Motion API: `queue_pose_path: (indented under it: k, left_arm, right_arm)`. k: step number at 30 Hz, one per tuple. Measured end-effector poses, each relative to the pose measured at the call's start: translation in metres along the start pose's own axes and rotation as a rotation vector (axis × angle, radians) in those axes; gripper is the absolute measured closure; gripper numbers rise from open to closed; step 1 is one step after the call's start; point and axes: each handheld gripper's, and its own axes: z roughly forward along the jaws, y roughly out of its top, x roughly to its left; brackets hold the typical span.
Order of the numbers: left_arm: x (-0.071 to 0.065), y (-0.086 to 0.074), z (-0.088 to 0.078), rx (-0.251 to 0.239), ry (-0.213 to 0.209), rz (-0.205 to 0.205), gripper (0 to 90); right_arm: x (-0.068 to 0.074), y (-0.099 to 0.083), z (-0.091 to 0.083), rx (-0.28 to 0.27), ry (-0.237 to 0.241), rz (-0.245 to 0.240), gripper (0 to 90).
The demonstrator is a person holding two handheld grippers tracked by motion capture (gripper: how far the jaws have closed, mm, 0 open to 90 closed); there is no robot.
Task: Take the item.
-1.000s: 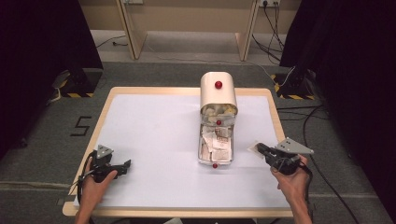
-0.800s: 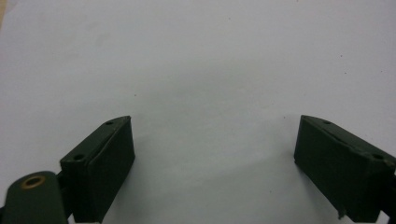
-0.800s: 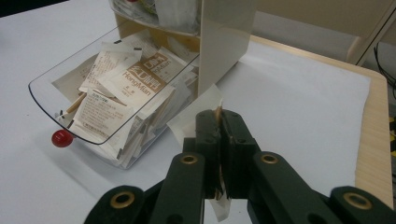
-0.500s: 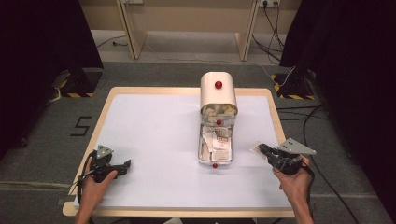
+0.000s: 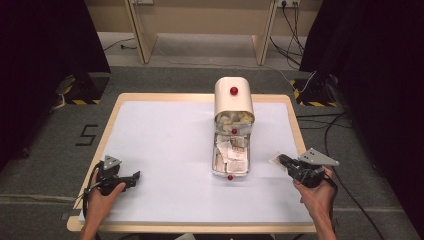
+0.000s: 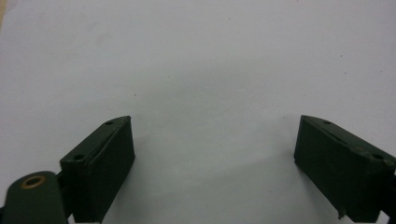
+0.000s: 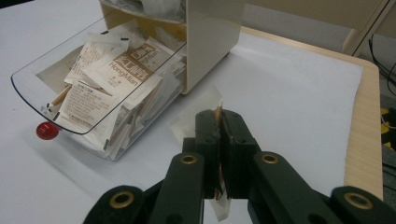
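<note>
A cream cabinet-style box [image 5: 233, 99] with red knobs stands at the table's far middle. Its clear drawer [image 5: 230, 156] is pulled out toward me and holds several paper sachets [image 7: 109, 77]. My right gripper [image 5: 281, 161] hovers just right of the drawer, shut on one sachet [image 7: 198, 114] whose edge sticks out between the jaws; in the right gripper view that gripper [image 7: 218, 119] points toward the box [image 7: 212, 32]. My left gripper [image 5: 131, 178] rests low at the table's near left, jaws wide apart over bare white surface, and its own view shows that gripper [image 6: 212, 140] with nothing between them.
The table [image 5: 165, 140] has a white top with a wooden rim [image 7: 364, 121]. Cables and floor markers lie beyond the table on the grey floor. A red knob [image 7: 45, 130] sticks out from the drawer front.
My right gripper has drifted slightly right and toward me with the sachet, away from the drawer. The left gripper has stayed put.
</note>
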Motion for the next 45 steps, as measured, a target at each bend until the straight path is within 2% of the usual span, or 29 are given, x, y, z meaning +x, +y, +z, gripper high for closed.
queue_pose_path:
  k: [45]
  left_arm:
    - [0.0,0.0,0.0,0.0,0.0,0.0,11.4]
  right_arm:
    - [-0.014,-0.016,0.008,0.053,-0.029,0.03,86.1]
